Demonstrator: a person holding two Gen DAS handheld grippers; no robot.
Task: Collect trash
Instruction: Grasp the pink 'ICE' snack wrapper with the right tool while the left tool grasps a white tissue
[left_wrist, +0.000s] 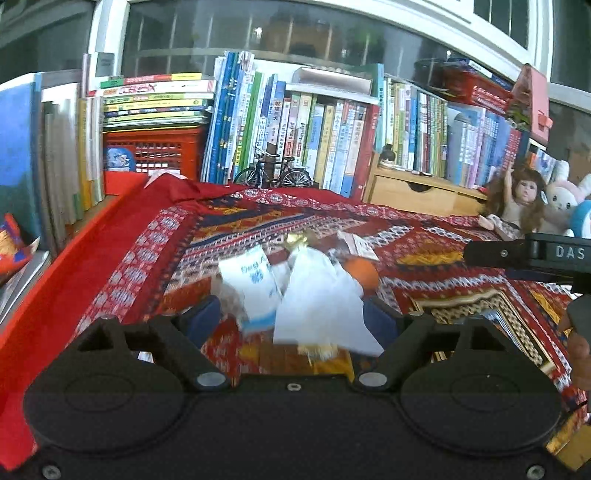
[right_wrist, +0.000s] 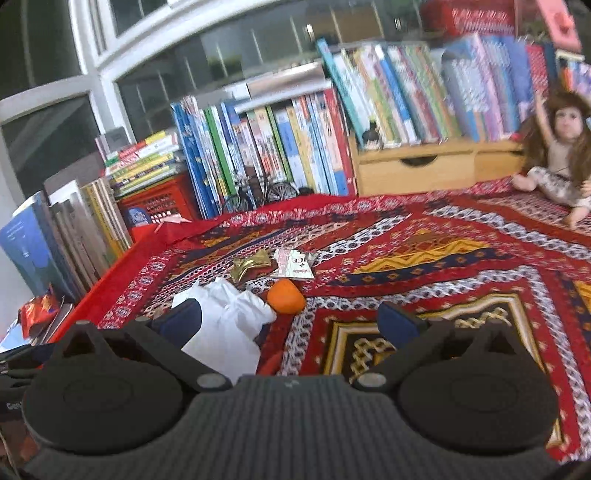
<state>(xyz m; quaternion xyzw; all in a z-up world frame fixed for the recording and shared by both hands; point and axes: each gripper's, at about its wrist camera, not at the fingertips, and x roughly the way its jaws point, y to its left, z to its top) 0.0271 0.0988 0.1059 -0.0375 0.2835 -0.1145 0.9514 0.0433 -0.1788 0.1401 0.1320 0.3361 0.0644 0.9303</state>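
Our left claw (left_wrist: 291, 317) gapes over white paper scraps (left_wrist: 317, 295), gripping nothing. Our right claw (right_wrist: 291, 321) stands open beside the orange peel (right_wrist: 286, 296) on the patterned surface (right_wrist: 461, 258).

Place: a home, likely a child's room or study corner
Books: packed rows of books (left_wrist: 325, 147) beyond the jaws
Toys: doll (left_wrist: 517, 199), plush rabbit (left_wrist: 561, 203), model bicycle (left_wrist: 273, 173)
Surface: table under a patterned red cloth (right_wrist: 424, 251)
Behind: large window (left_wrist: 258, 33)

Left tongs (left_wrist: 295, 317) and right tongs (right_wrist: 291, 325) both spread wide, angled downward, nothing gripped.
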